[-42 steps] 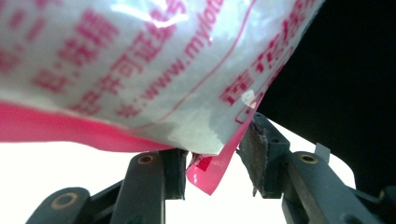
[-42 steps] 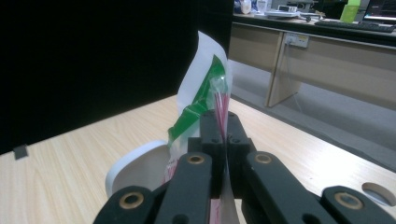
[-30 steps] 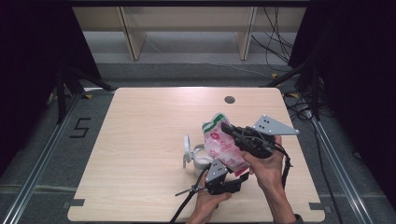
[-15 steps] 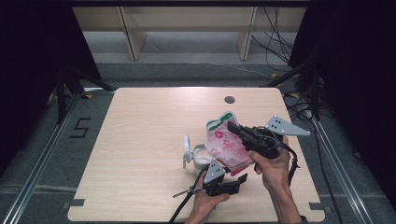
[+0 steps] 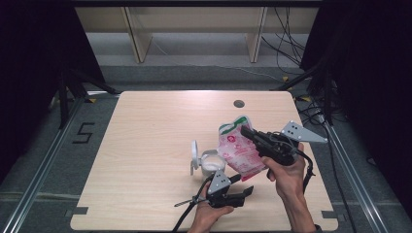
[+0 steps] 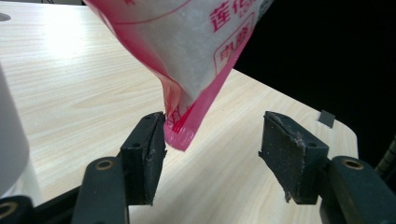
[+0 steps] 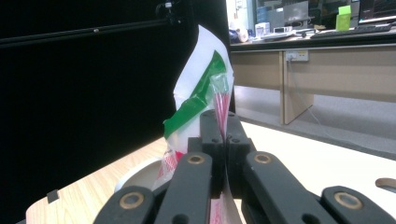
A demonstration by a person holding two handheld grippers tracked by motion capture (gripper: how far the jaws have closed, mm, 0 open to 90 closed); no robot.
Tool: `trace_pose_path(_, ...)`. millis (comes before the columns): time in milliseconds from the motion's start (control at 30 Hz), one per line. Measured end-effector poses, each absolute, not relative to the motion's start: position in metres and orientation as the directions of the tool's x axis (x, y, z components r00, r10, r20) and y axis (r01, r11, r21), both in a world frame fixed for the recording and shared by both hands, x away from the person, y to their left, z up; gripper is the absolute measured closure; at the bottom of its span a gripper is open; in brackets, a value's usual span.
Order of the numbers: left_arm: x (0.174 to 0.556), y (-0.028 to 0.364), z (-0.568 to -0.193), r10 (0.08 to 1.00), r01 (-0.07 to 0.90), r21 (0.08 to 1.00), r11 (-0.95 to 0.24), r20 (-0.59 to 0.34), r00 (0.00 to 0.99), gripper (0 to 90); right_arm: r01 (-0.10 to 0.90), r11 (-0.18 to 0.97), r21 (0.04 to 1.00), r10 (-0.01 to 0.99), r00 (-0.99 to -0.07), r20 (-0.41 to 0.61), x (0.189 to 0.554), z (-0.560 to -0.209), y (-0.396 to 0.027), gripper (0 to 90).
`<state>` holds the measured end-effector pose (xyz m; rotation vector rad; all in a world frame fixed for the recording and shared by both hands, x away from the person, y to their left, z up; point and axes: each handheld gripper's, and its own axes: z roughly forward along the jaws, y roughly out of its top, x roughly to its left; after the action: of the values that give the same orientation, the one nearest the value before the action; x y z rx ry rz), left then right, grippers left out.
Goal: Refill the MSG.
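Two grippers at the table's [image 5: 145,145] near edge: right gripper [image 5: 248,133] clamped on the pink-and-white pouch [image 5: 239,150], held tilted over the white lidded jar [image 5: 210,164]. Left gripper [image 6: 212,149] has jaws just opening, apart, pouch's bottom corner between them, touching one pad.

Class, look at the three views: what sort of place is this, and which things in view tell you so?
Probably a lab or office set up for recording. A bare wooden table stands between black curtains, cables trail across the floor behind it, and desks with monitors stand in the background.
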<state>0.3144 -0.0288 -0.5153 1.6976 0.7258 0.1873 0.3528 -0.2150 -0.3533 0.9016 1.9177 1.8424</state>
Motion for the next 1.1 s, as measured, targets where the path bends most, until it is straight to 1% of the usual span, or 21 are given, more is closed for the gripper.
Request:
trace_pose_path(67,0.310,-0.028,-0.515,0.550,0.366,0.926,-0.091,-0.260,0.794,38.6,0.209,-0.030,0.977,0.641,-0.746,0.179,0.353,-0.354,-0.217,90.0)
trace_pose_path(100,0.307,-0.029,-0.516,0.534,0.367,0.928,-0.068,-0.277,0.799,38.3,0.223,-0.045,0.974,0.646,-0.737,0.198,0.352,-0.354,-0.218,90.0)
trace_pose_path(167,0.304,-0.028,-0.515,0.520,0.361,0.930,-0.067,-0.276,0.808,38.3,0.212,-0.038,0.977,0.650,-0.737,0.185,0.353,-0.356,-0.221,90.0)
trace_pose_path(200,0.303,-0.027,-0.514,0.529,0.359,0.930,-0.081,-0.265,0.806,38.2,0.206,-0.030,0.978,0.654,-0.736,0.175,0.353,-0.357,-0.222,90.0)
trace_pose_path(233,0.302,-0.027,-0.514,0.513,0.358,0.931,-0.069,-0.275,0.813,38.2,0.219,-0.039,0.975,0.651,-0.734,0.191,0.352,-0.358,-0.223,90.0)
trace_pose_path(267,0.300,-0.026,-0.512,0.519,0.358,0.931,-0.073,-0.271,0.810,38.0,0.208,-0.033,0.978,0.660,-0.730,0.178,0.353,-0.359,-0.224,90.0)
trace_pose_path(300,0.299,-0.024,-0.511,0.518,0.354,0.932,-0.079,-0.265,0.813,38.0,0.229,-0.040,0.973,0.656,-0.728,0.198,0.352,-0.360,-0.224,90.0)
trace_pose_path(367,0.297,-0.023,-0.510,0.510,0.339,0.938,-0.069,-0.259,0.820,37.8,0.225,-0.030,0.974,0.667,-0.721,0.187,0.353,-0.363,-0.227,90.0)
trace_pose_path(400,0.296,-0.020,-0.508,0.515,0.336,0.938,-0.087,-0.246,0.821,37.5,0.235,-0.035,0.971,0.671,-0.715,0.197,0.352,-0.364,-0.227,90.0)
trace_pose_path(433,0.295,-0.021,-0.508,0.515,0.344,0.937,-0.062,-0.265,0.815,37.3,0.220,-0.033,0.975,0.670,-0.719,0.185,0.353,-0.365,-0.229,90.0)
trace_pose_path(467,0.295,-0.018,-0.508,0.516,0.335,0.939,-0.083,-0.247,0.820,37.1,0.244,-0.035,0.969,0.677,-0.707,0.203,0.352,-0.367,-0.230,90.0)
trace_pose_path(533,0.293,-0.015,-0.507,0.522,0.332,0.938,-0.103,-0.233,0.821,36.8,0.253,-0.040,0.967,0.679,-0.703,0.212,0.353,-0.370,-0.234,90.0)
trace_pose_path(567,0.293,-0.014,-0.508,0.518,0.337,0.937,-0.093,-0.243,0.820,36.3,0.244,-0.035,0.969,0.683,-0.702,0.201,0.354,-0.373,-0.236,90.0)
trace_pose_path(667,0.289,-0.009,-0.509,0.506,0.340,0.934,-0.106,-0.244,0.827,34.8,0.269,-0.034,0.963,0.690,-0.690,0.217,0.356,-0.378,-0.242,90.0)
trace_pose_path(733,0.285,-0.004,-0.509,0.513,0.323,0.938,-0.128,-0.216,0.831,34.6,0.278,-0.049,0.959,0.698,-0.678,0.232,0.355,-0.382,-0.245,90.0)
trace_pose_path(800,0.282,0.005,-0.509,0.525,0.320,0.937,-0.139,-0.204,0.826,34.2,0.273,-0.036,0.961,0.711,-0.669,0.217,0.356,-0.386,-0.250,90.0)
trace_pose_path(867,0.279,0.012,-0.508,0.533,0.317,0.940,-0.125,-0.206,0.821,33.8,0.277,-0.043,0.960,0.714,-0.664,0.224,0.356,-0.390,-0.255,90.0)
trace_pose_path(900,0.277,0.017,-0.508,0.547,0.317,0.941,-0.117,-0.205,0.812,33.7,0.298,-0.049,0.953,0.720,-0.651,0.240,0.355,-0.392,-0.257,90.0)
trace_pose_path(933,0.276,0.021,-0.508,0.555,0.311,0.943,-0.119,-0.196,0.808,33.6,0.293,-0.037,0.956,0.729,-0.646,0.226,0.355,-0.394,-0.260,90.0)
trace_pose_path(1033,0.273,0.040,-0.507,0.592,0.317,0.940,-0.129,-0.183,0.785,33.4,0.306,-0.060,0.950,0.730,-0.636,0.251,0.354,-0.398,-0.267,90.0)
trace_pose_path(1100,0.273,0.050,-0.505,0.608,0.315,0.942,-0.115,-0.184,0.773,33.4,0.304,-0.060,0.951,0.738,-0.627,0.247,0.353,-0.397,-0.272,90.0)
